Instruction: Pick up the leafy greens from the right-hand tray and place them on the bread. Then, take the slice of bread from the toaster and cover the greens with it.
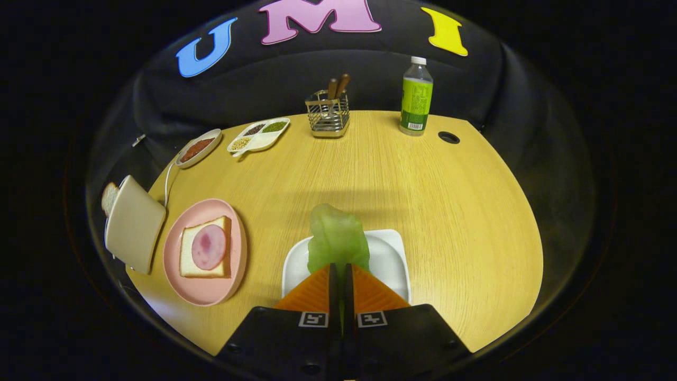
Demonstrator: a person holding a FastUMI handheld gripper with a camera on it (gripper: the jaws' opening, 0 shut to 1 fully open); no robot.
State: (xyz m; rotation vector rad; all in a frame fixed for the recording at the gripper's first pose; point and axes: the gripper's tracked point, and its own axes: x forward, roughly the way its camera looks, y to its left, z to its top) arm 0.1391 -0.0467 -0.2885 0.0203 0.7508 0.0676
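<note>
Greens hang pinched in the closed claw, just over the white tray. Bread on the pink plate lies off to the left — so the claw must swing left.

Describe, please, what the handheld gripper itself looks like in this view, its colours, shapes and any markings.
The gripper has two orange, wedge-shaped fingers with finely ribbed surfaces that taper toward the tips. Each sits on a matte black, angular body with small round holes near its base. Each side carries a small square black-and-white marker where finger meets body. No cables show.
</note>
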